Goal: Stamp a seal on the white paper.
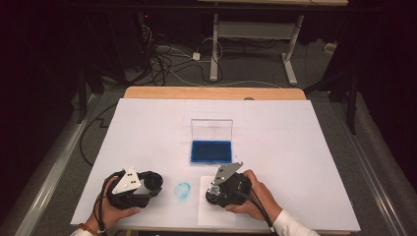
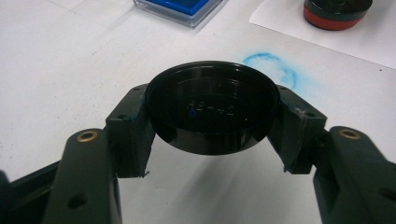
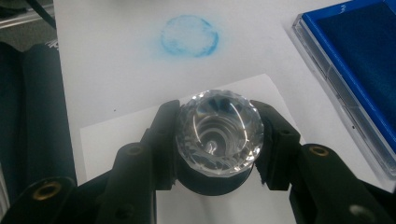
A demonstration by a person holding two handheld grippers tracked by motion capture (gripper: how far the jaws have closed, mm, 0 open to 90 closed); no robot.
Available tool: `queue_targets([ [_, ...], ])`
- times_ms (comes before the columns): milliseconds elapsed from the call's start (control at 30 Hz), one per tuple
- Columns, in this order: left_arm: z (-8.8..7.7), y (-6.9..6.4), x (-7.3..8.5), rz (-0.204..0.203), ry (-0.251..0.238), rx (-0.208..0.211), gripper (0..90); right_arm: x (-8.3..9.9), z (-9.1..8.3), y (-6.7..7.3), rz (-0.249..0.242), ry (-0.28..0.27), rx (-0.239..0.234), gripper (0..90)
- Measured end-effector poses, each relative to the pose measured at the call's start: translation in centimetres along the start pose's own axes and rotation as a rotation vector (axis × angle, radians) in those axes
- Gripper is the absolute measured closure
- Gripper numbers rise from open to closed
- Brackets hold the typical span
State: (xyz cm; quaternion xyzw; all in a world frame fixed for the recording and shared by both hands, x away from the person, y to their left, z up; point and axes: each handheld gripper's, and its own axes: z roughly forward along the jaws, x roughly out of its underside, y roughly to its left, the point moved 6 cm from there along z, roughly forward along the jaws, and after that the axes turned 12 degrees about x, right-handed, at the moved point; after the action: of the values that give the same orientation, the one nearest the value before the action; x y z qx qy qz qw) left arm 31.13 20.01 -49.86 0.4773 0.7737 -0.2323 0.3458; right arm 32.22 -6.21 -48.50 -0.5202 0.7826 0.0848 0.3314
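A person worked at a white-covered table point(image 1: 295, 147) with a gripper in each hand. The left gripper point(image 2: 212, 128) pinched a round black cap point(image 2: 212, 112), hollow side up, clear of the surface near the table's front left. The right gripper point(image 3: 217, 135) clamped a stamp point(image 3: 218, 131) by its faceted clear knob, its dark body standing on a white paper sheet point(image 3: 121, 130) at the front of the table. Between the two grippers lay a smudged blue ring of ink point(image 1: 182, 191) on the table cover. Just beyond it sat an open blue ink pad point(image 1: 211, 151), its clear lid point(image 1: 211, 130) standing upright at the back.
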Motion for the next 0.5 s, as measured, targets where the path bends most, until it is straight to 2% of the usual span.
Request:
queue_targets([
  [500,-0.04,-0.13,-0.11,0.008,-0.003,-0.001,36.7,0.03,-0.07,0.00,0.003,-0.004,0.006,56.5],
])
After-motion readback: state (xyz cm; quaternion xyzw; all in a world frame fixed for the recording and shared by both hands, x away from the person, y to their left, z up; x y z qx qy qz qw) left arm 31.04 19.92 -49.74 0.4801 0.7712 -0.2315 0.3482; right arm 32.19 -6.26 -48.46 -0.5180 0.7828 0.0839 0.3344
